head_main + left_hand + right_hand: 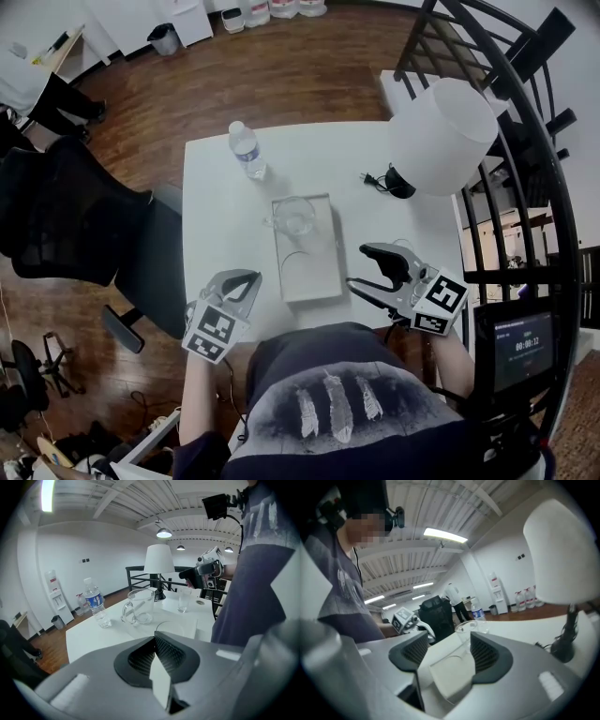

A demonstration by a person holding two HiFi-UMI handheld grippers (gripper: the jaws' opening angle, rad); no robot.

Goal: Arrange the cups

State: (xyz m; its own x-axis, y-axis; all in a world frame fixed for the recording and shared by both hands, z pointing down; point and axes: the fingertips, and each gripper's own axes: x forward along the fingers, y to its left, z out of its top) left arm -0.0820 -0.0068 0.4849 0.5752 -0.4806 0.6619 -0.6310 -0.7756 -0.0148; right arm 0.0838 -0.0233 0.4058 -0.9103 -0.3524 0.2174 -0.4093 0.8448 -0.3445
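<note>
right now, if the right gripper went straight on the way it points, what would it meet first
Probably the clear glass cup, framed between the right gripper's open jaws. Depth is unclear, so it may graze the tray first.

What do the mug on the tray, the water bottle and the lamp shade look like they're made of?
Mug: clear glossy glass, most likely; you see straight through its walls and thick handle.
Water bottle: thin clear plastic, it seems, with a blue wrap label.
Lamp shade: matte white with no shine, perhaps fabric or plastic; the pictures don't settle which.
</note>
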